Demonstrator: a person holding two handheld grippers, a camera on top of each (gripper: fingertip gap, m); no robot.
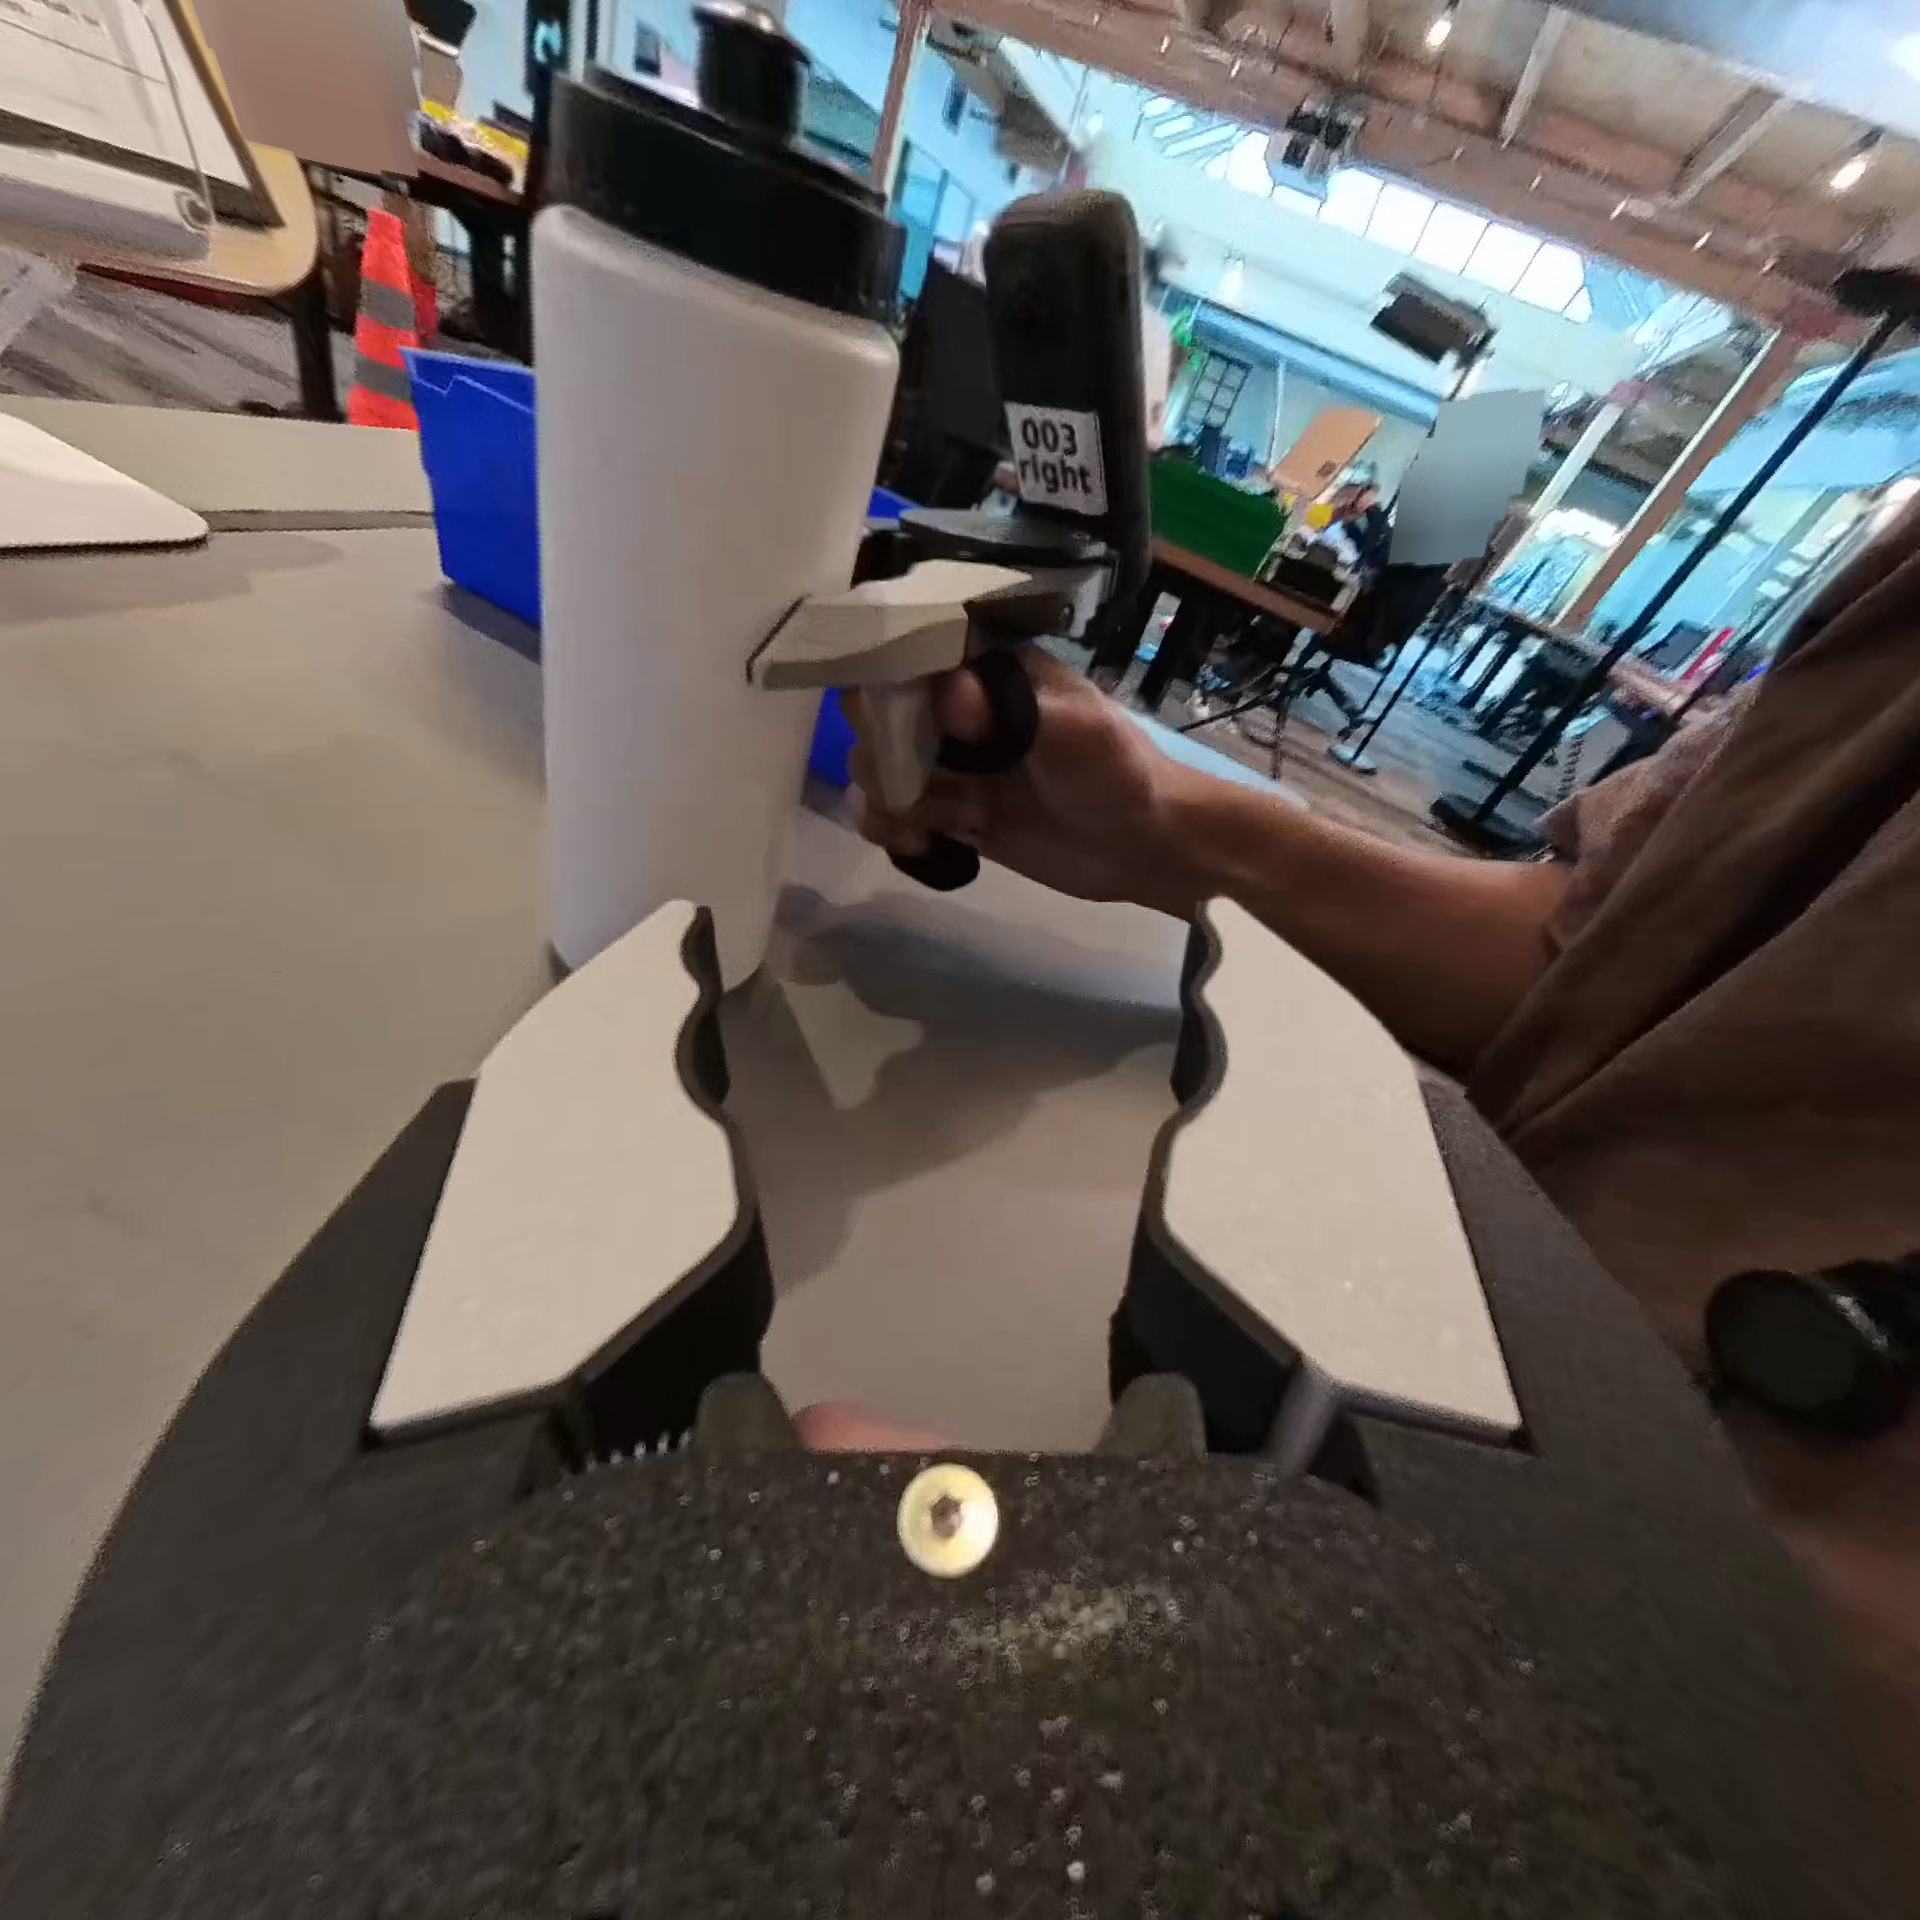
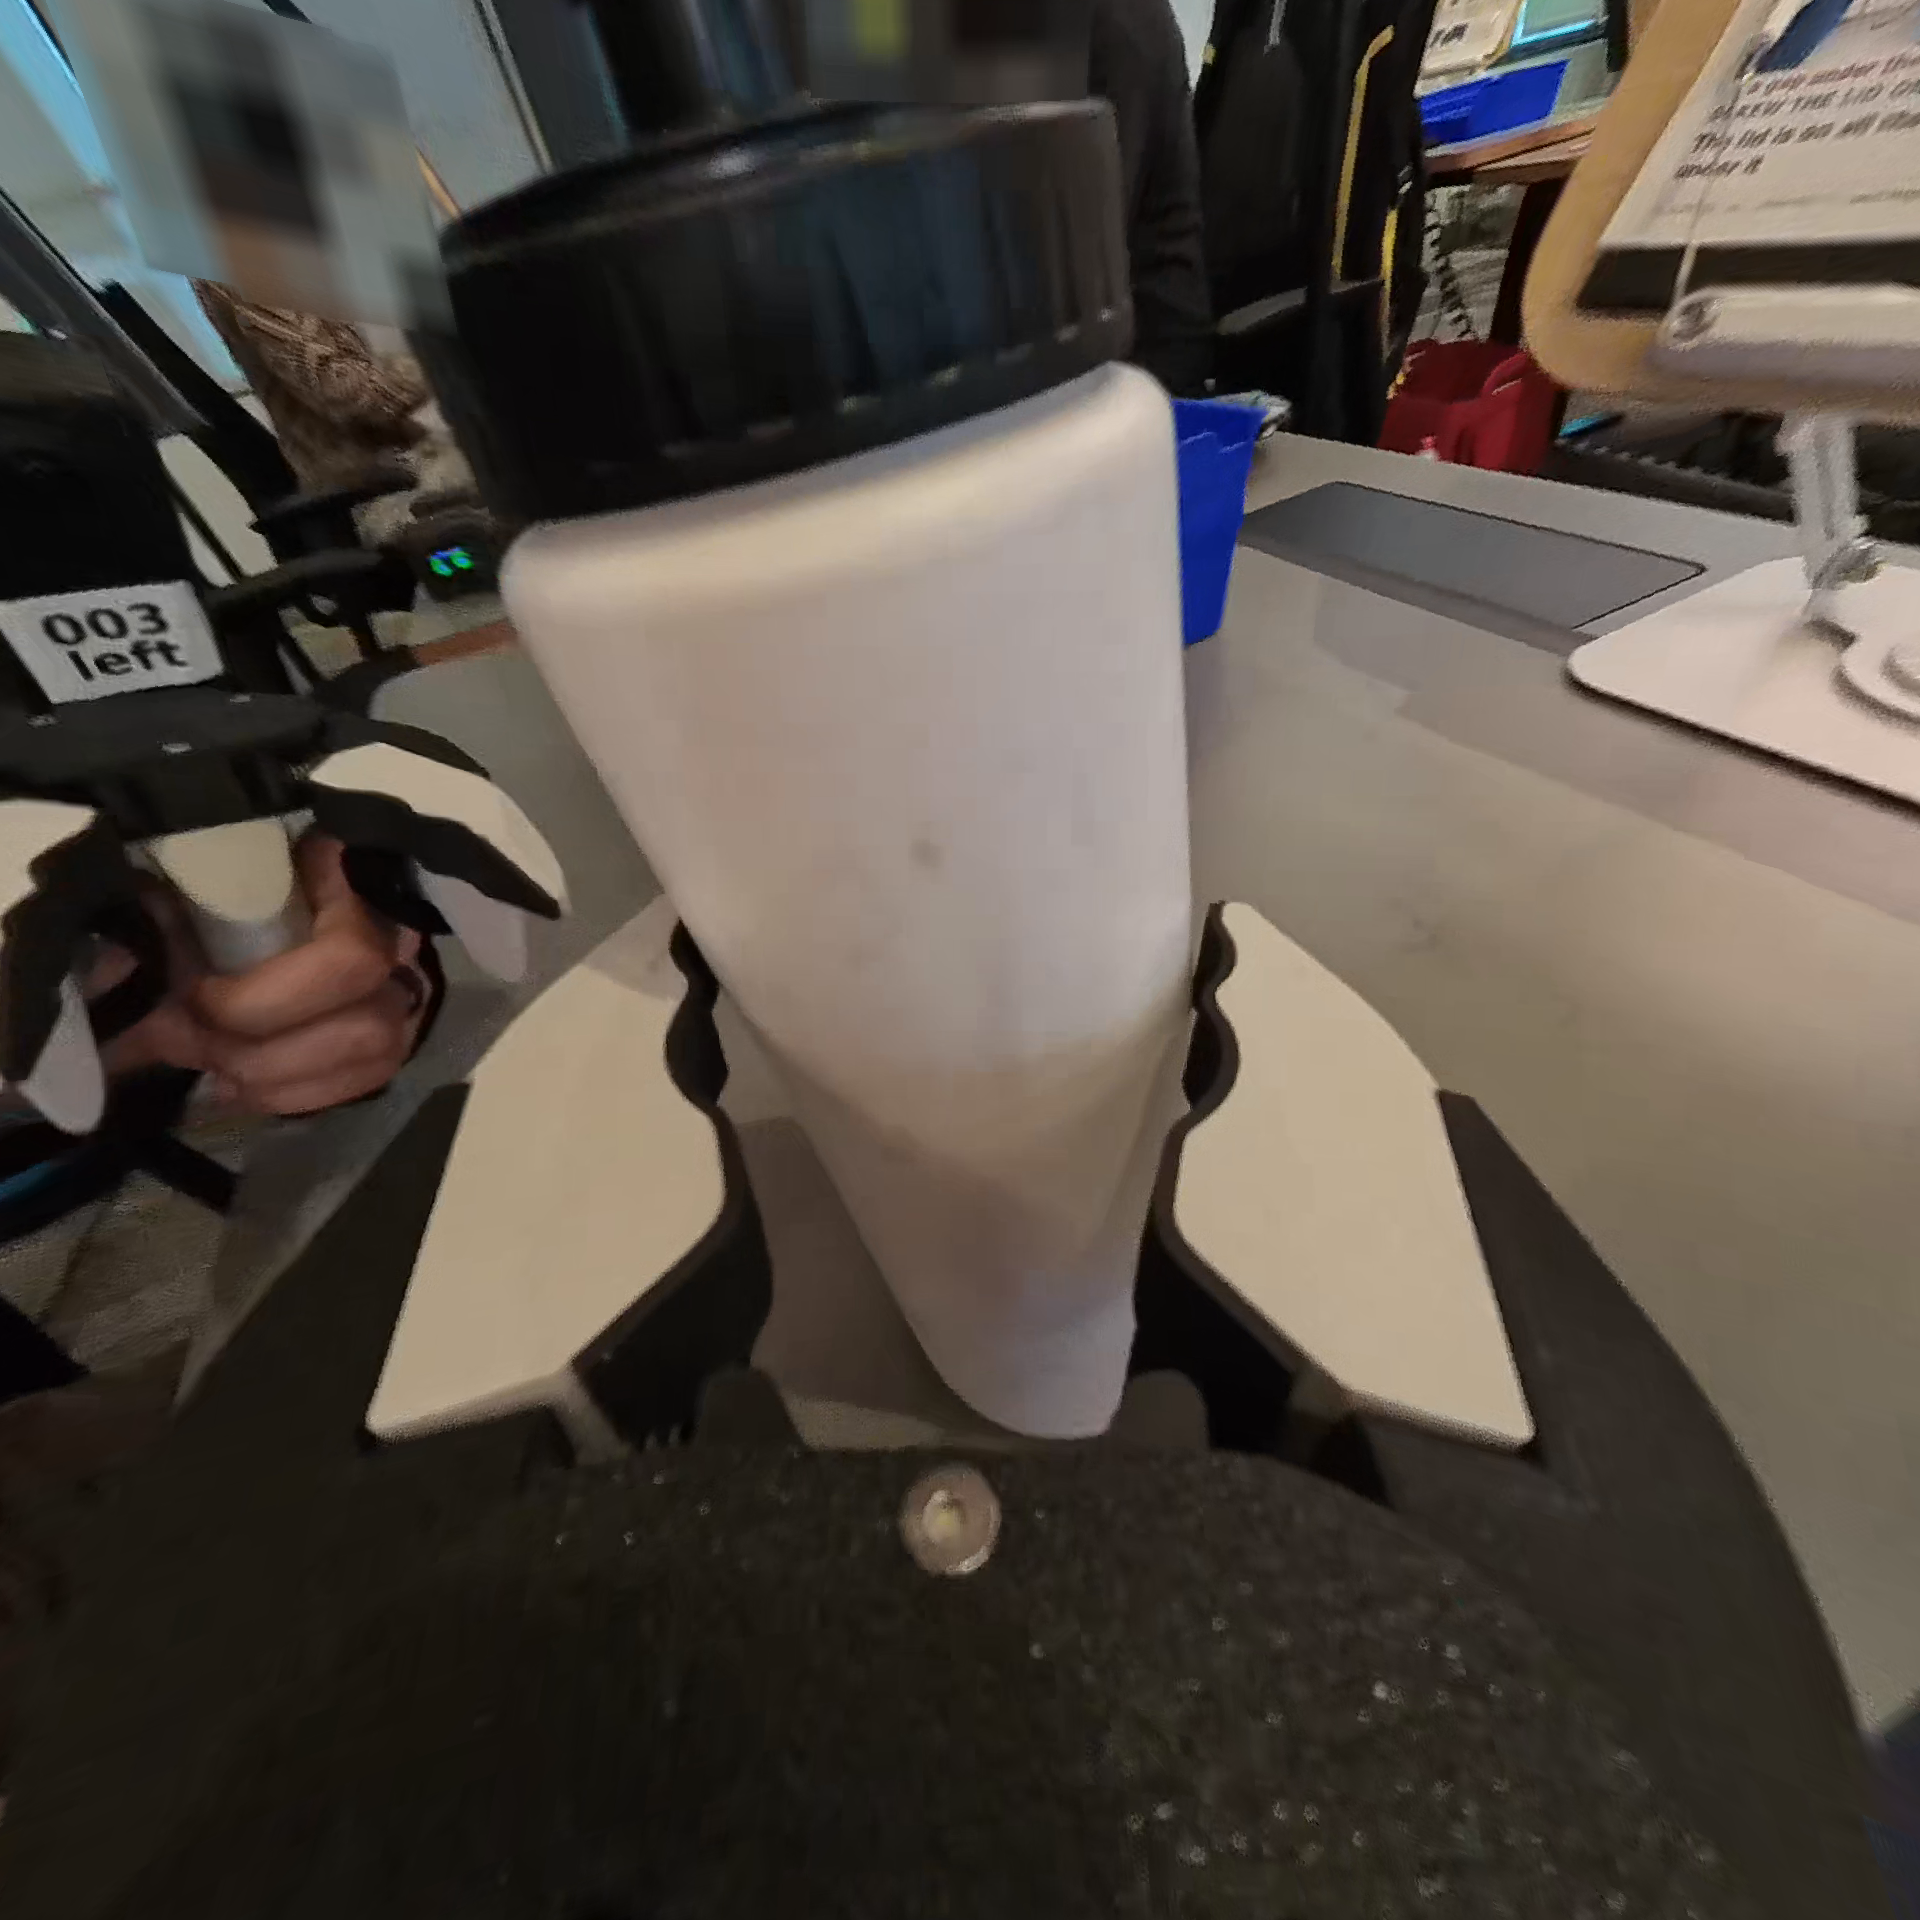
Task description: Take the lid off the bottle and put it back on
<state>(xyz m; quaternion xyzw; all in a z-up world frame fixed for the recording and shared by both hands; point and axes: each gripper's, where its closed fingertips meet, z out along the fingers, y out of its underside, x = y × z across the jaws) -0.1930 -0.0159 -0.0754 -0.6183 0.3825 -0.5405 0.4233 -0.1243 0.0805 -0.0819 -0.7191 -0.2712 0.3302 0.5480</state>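
A: L side status?
B: L gripper, nearest cam: fingers spread wide, nothing btwn them, only bare desk. Bottle base just past the L fingertip, apart from it.
A: R side?
B: R gripper: closed round the white bottle at mid body, pads seemingly pressed on both sides. Slight blur, so not 100%. Bottle upright on desk, black lid still on.
A: Step in hand?
B: Prob. brace, then unscrew.
- Keep R clamp square on the body, no tilt, base flat on desk.
- Raise L to lid height and centre over it.
- Close on the ribbed rim, not the spout on top.
- Twist abt the bottle axis, then lift straight once threads are free.
- Main risk: smooth body spinning in R pads if the grip is light.
A: Counts?
B: Near to far:
- 2 grippers, 4 fingers
- 1 bottle, 1 lid
- 1 blue bin right behind the bottle
- 1 white stand base off to the side on the desk
- 1 orange cone beyond the desk
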